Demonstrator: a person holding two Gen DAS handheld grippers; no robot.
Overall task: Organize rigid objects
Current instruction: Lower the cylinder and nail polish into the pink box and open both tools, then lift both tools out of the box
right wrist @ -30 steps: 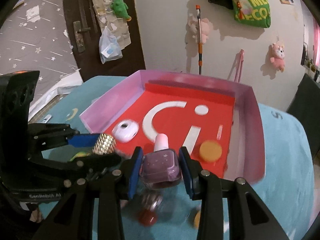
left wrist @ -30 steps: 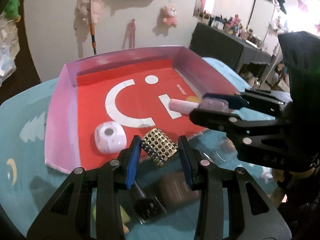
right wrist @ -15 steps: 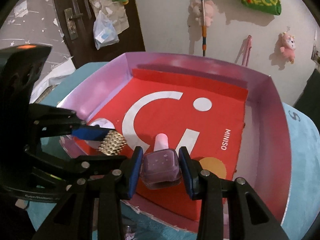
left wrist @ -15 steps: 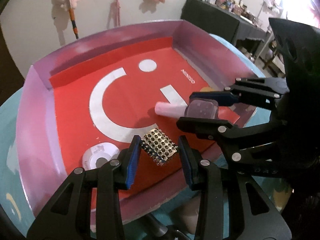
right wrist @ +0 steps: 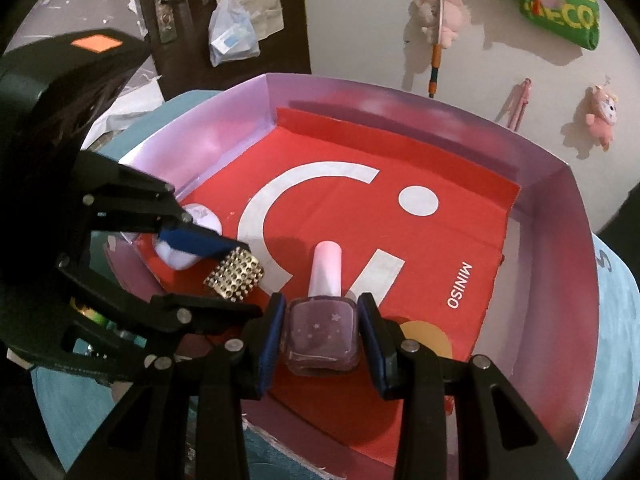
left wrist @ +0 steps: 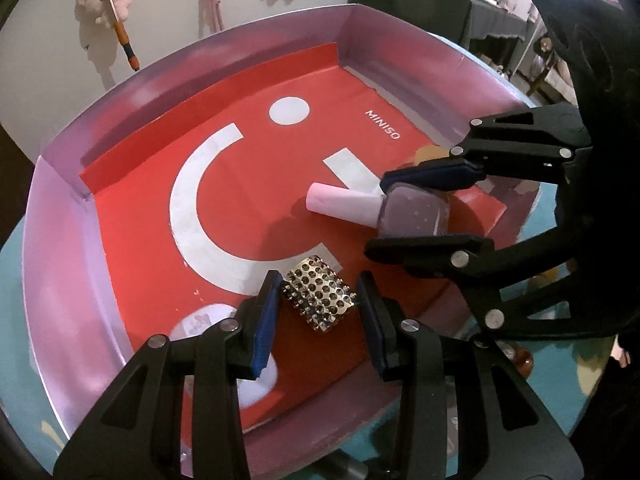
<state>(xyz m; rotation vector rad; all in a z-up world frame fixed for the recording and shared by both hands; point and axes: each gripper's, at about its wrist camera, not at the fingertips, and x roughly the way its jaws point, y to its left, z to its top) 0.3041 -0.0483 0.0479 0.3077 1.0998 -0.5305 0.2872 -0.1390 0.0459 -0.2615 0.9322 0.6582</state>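
Note:
My left gripper [left wrist: 318, 298] is shut on a gold studded block [left wrist: 319, 299] and holds it low over the near edge of the red-lined pink tray [left wrist: 56, 264]. The block also shows in the right wrist view [right wrist: 235, 276]. My right gripper [right wrist: 320, 330] is shut on a purple nail polish bottle [right wrist: 320, 334] with a pink cap [right wrist: 326, 268], low over the tray floor. In the left wrist view the bottle [left wrist: 414, 212] hangs to the right of the block, inside the tray.
A white round case [right wrist: 188, 254] lies in the tray's near left corner, under my left gripper. An orange disc [right wrist: 426, 338] lies on the tray floor by my right gripper. The tray sits on a teal table [right wrist: 616, 320]. Small items lie outside the tray's near edge.
Both grippers have moved forward from outside the tray's near edge to over its red floor, and lower. Each still holds its object.

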